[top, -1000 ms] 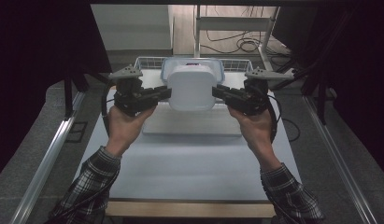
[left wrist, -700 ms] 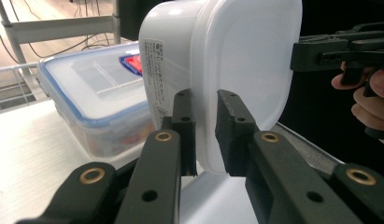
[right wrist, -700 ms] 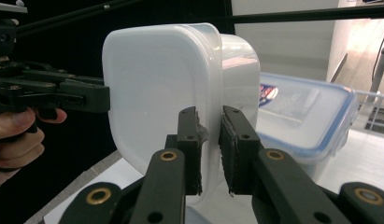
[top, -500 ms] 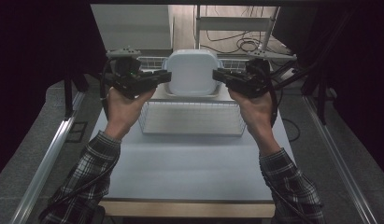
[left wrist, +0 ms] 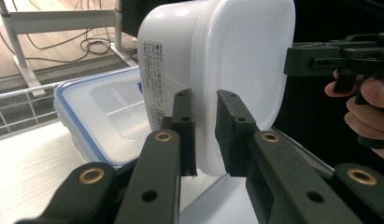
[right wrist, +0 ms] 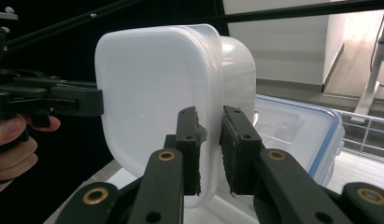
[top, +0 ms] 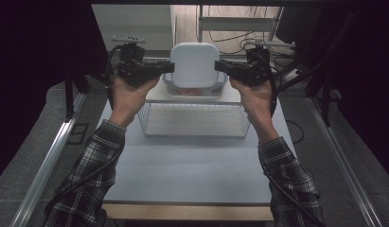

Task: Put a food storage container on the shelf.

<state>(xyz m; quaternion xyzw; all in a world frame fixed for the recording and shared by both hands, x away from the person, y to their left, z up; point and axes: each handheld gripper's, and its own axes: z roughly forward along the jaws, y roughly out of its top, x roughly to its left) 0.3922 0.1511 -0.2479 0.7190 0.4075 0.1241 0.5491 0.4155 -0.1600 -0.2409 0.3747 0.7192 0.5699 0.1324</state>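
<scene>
White tub (top: 194, 64) held in the air above the wire basket (top: 194, 119), lid facing the person. Left gripper (top: 167, 67) pinches its left rim; right gripper (top: 221, 66) pinches its right rim. Blue-rimmed box (top: 194, 91) sits behind the basket, under the tub. Tub now higher and farther from the person than before.

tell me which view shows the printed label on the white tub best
The left gripper view: the label faces that camera on the white tub's side wall, though its print is too small to read. The right gripper view shows the tub's opposite side; the high view shows its lidded top.
</scene>
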